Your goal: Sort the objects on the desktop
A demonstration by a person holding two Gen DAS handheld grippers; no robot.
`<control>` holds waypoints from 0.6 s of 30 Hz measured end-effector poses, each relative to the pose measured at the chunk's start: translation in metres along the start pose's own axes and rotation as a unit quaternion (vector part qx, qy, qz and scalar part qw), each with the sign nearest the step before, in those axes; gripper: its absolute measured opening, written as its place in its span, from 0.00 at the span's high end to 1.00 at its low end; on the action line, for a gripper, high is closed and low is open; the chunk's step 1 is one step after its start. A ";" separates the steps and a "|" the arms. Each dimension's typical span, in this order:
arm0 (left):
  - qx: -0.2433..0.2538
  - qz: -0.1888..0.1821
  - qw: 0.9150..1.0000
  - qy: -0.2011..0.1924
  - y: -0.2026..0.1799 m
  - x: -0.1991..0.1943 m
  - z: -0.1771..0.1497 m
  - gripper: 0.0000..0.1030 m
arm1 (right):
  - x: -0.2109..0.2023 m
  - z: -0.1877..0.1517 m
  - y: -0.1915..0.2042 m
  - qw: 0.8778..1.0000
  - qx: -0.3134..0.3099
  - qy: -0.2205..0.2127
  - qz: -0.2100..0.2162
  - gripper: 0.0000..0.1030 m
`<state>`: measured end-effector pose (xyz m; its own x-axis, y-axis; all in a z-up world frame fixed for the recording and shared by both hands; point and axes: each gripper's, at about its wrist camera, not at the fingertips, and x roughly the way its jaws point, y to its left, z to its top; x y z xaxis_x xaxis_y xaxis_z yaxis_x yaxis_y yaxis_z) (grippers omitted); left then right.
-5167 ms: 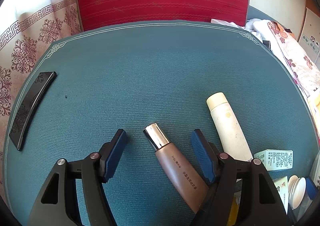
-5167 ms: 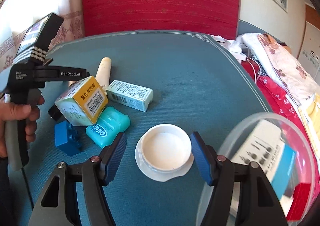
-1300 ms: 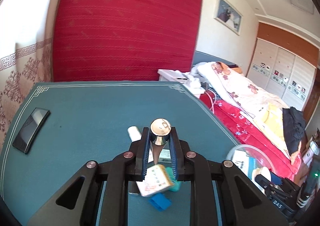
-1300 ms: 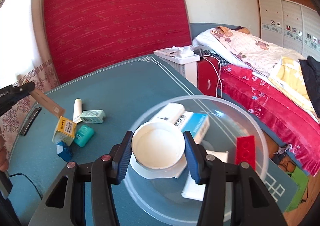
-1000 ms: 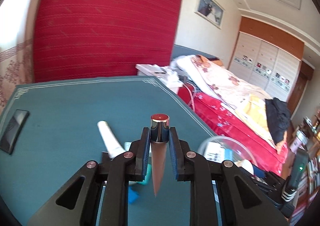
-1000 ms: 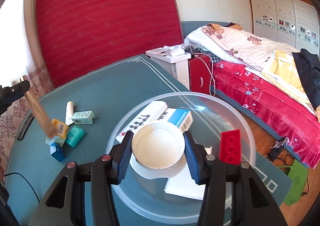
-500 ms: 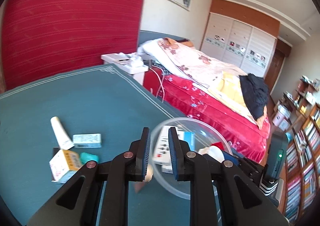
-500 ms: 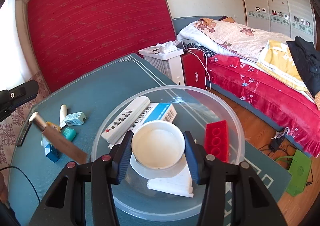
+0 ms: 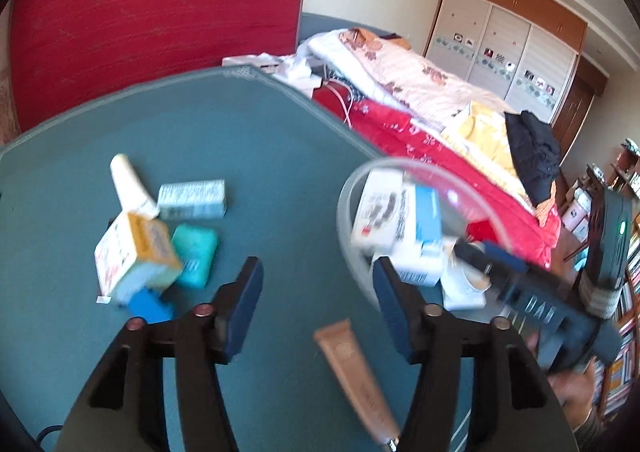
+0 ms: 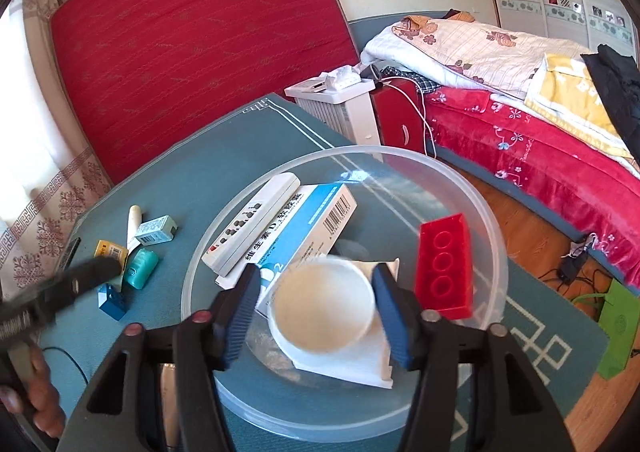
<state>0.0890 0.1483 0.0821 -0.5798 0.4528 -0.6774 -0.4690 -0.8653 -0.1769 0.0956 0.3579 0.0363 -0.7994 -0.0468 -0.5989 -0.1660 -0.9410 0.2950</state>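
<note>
Right wrist view: right gripper [image 10: 314, 306] jaws spread, flanking white jar [image 10: 322, 306] resting inside clear bowl [image 10: 486, 212]. Left gripper [image 9: 316, 304] jaws open, empty; brown tube [image 9: 354, 368] below, outside bowl rim, apparently falling. Risk: tube lands on counter [image 9: 240, 124], rolls away.

On the table [image 10: 224, 148] the bowl [image 10: 492, 236] sits right of a loose cluster — tube [image 10: 134, 222], small carton [image 10: 156, 230], floss case [image 10: 140, 262], brick [image 10: 112, 301]. In the bowl: a long box [image 10: 256, 226] lies left of a flat box [image 10: 304, 224], a block [image 10: 442, 272] stands to the right, and a lid [image 10: 324, 306] lies nearest. Another tube [image 9: 356, 376] lies on the table before the bowl.
</note>
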 end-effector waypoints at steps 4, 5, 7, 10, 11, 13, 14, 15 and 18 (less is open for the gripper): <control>-0.030 -0.026 0.998 0.044 0.004 0.003 -0.021 0.40 | -0.003 0.000 0.003 1.000 -0.006 -0.010 -0.009 0.29; -0.034 -0.038 0.997 0.056 0.003 0.006 -0.025 0.40 | -0.003 0.000 0.005 1.000 -0.007 -0.011 -0.011 0.29; -0.032 -0.049 0.995 0.079 -0.004 0.011 -0.035 0.40 | -0.004 0.002 0.007 1.000 -0.010 -0.013 -0.012 0.29; -0.024 -0.038 0.994 0.098 -0.013 0.015 -0.048 0.40 | -0.006 0.003 0.008 1.000 -0.013 -0.018 -0.014 0.29; -0.025 -0.039 0.993 0.104 -0.014 0.017 -0.050 0.40 | -0.007 0.004 0.008 1.000 -0.013 -0.019 -0.015 0.29; -0.030 -0.040 0.992 0.116 -0.016 0.020 -0.055 0.40 | -0.009 0.004 0.007 1.000 -0.011 -0.021 -0.016 0.29; -0.031 -0.039 0.991 0.121 -0.018 0.021 -0.058 0.40 | -0.010 0.004 0.006 1.000 -0.010 -0.022 -0.016 0.29; -0.029 -0.038 0.991 0.126 -0.021 0.022 -0.060 0.40 | -0.010 0.004 0.005 1.000 -0.008 -0.023 -0.016 0.29; -0.008 -0.021 0.992 0.127 -0.030 0.021 -0.065 0.40 | -0.012 0.005 0.004 1.000 -0.007 -0.025 -0.015 0.29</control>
<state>0.1344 0.1701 0.0263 -0.3735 0.4211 -0.8266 -0.4775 -0.8512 -0.2179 0.1015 0.3567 0.0483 -0.8225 -0.0025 -0.5687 -0.1819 -0.9463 0.2672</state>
